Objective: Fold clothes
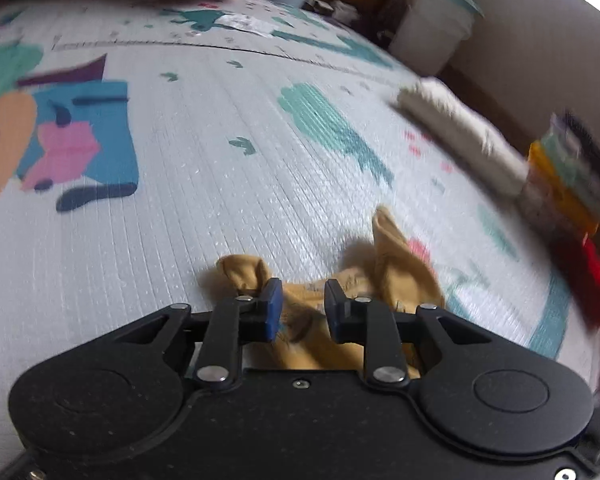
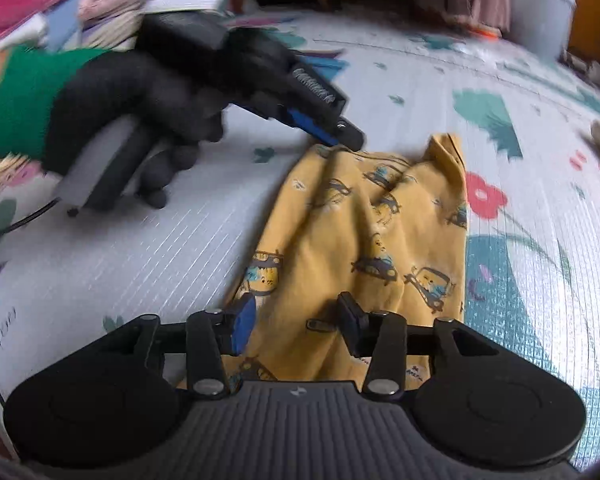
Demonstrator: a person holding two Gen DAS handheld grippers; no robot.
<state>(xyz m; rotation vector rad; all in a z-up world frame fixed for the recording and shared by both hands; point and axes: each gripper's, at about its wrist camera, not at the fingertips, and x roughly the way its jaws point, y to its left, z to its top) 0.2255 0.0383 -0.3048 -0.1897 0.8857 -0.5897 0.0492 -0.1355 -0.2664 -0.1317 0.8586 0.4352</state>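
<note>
A: From the right wrist, the yellow garment (image 2: 363, 240) lies rumpled on the ribbed play mat (image 2: 140, 248), soft knit printed with small cars. The right gripper (image 2: 296, 326) sits over its near edge, pads apart, cloth loose between them and not pinched.

B: And the other one?

A: A black-gloved hand (image 2: 140, 108) with a green cuff (image 2: 20, 100) holds the left gripper (image 2: 345, 136) at the garment's far corner. That view doesn't show its jaws.

B: The left wrist does: the left gripper (image 1: 301, 312) has a narrow gap, yellow cloth bunched in it, but I cannot tell whether the pads press it. No car print shows there.

A: Anything beyond the garment?

B: A fuzzy cream roll (image 1: 459, 136) to its right, and farther back a white tub (image 1: 435, 28); its contents are hidden.
</note>
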